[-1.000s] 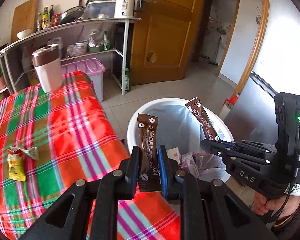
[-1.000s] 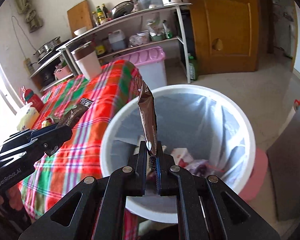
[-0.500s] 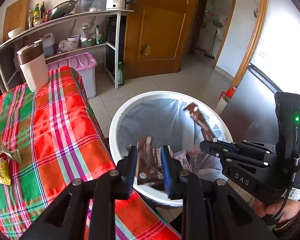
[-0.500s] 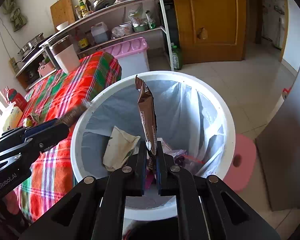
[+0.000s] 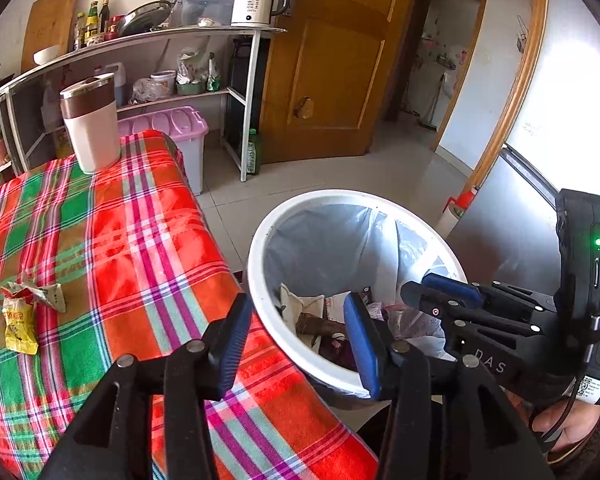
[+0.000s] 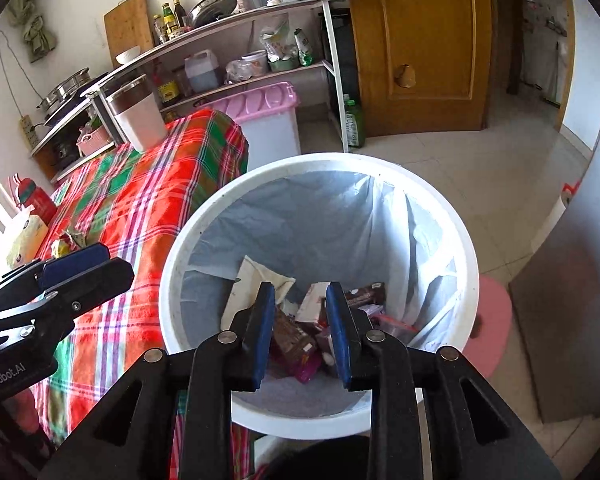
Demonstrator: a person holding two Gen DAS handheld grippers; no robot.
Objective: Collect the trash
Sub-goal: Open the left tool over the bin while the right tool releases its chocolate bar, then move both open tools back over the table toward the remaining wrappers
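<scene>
A white trash bin (image 5: 256, 264) (image 6: 466, 264) with a grey liner stands beside the table and holds several wrappers, among them brown snack wrappers (image 6: 366, 294) (image 5: 316, 326). My left gripper (image 5: 296, 340) is open and empty above the table edge and the bin's near rim. My right gripper (image 6: 300, 330) is open and empty over the bin; it also shows in the left wrist view (image 5: 440, 292). A yellow wrapper (image 5: 18, 326) and a crumpled white wrapper (image 5: 46, 296) lie on the plaid tablecloth (image 5: 112, 248).
A white and brown tumbler (image 5: 90, 128) stands at the table's far end. A pink-lidded storage box (image 5: 172, 124) and a metal shelf (image 5: 160, 36) with kitchenware stand behind. A wooden door (image 5: 332, 72) and a fridge (image 5: 512, 216) flank the tiled floor. A pink stool (image 6: 492, 320) sits by the bin.
Both grippers opened and let go of their brown wrappers, which now lie in the bin. The left gripper has shifted back left toward the table.
</scene>
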